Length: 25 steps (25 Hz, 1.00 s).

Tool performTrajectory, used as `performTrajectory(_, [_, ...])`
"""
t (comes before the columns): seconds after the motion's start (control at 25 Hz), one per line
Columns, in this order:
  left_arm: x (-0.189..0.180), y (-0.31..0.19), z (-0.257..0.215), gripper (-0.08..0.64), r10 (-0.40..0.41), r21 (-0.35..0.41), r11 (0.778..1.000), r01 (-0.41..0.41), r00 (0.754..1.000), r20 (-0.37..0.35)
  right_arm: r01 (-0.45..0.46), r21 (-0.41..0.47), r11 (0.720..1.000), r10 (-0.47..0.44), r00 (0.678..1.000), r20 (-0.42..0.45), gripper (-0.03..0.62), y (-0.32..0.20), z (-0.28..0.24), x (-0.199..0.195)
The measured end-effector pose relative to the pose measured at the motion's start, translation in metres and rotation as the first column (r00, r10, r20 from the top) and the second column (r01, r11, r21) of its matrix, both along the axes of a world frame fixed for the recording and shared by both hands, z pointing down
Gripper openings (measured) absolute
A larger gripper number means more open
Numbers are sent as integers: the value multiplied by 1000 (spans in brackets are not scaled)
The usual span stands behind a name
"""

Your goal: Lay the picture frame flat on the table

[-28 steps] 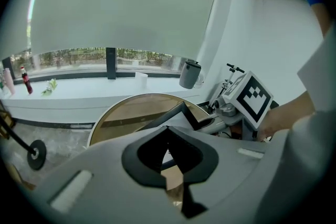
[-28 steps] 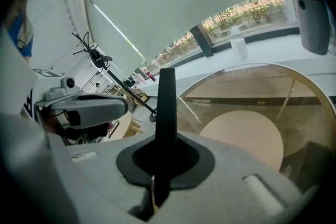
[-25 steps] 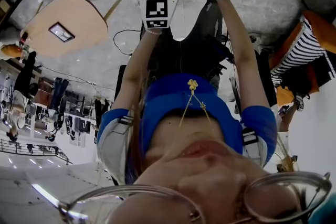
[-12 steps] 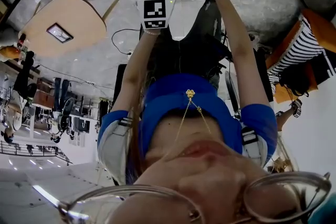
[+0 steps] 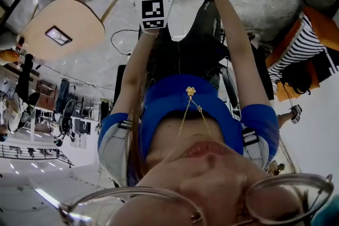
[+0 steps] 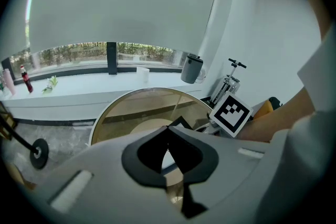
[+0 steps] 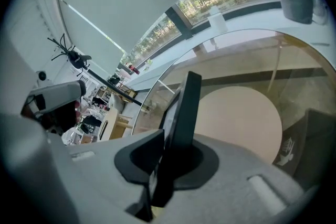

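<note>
The right gripper's [image 7: 176, 140] fingers [image 7: 139, 157] stand slightly apart and have just been opening. The picture frame [image 7: 184, 107] is between them, seen edge-on as a dark slab. It rises out of the gap at a slant, and its glazed face lies against the finger on the left of the right gripper view. The other finger is hidden behind the frame. The frame is up on its edge over the worktop [image 7: 236, 60], not flat, and no view shows whether its far edge touches the glass.

The left gripper's [image 6: 168, 128] fingers [image 6: 140, 157] meet at their tips with nothing between them. It hangs just beside the right gripper, whose marker cube shows at the right of the left gripper view.

The worktop is a round pane of glass. A pale round disc [image 7: 236, 118] shows through it from below.

Beyond the worktop a white ledge [image 6: 94, 89] runs under the window. On it stand a grey bin [image 6: 191, 68], a white cup [image 6: 142, 72] and, far to the left, a red bottle [image 6: 23, 78]. None of the views looks into the bin or the cup, so their contents cannot be told.

In the head view both arms reach towards the worktop, and a pale wooden chair [image 5: 63, 26] stands on the grey floor well apart from it.
</note>
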<state>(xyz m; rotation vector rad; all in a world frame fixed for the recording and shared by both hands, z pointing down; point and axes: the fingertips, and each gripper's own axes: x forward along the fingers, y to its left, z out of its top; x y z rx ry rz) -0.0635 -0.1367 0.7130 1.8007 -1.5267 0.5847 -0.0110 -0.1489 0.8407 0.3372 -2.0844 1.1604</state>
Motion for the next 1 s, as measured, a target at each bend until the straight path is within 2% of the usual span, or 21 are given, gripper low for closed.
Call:
performTrajectory(0.32, [3, 3, 12, -2, 11, -26, 1000, -11, 1000, 7, 2, 93, 996, 2, 999, -42, 115, -8, 10, 8])
performTrajectory(0.56, [4, 6, 20, -2, 20, -46, 999, -20, 1000, 6, -51, 193, 980, 73, 991, -109, 208, -19, 23, 20])
performTrajectory(0.76, [10, 5, 24, -2, 29, -47, 998, -29, 1000, -7, -88, 210, 974, 122, 980, -155, 259, -26, 37, 33])
performTrajectory(1.0, [13, 2, 21, -2, 32, -53, 998, -32, 999, -6, -104, 225, 969, 147, 971, -187, 268, -29, 32, 34])
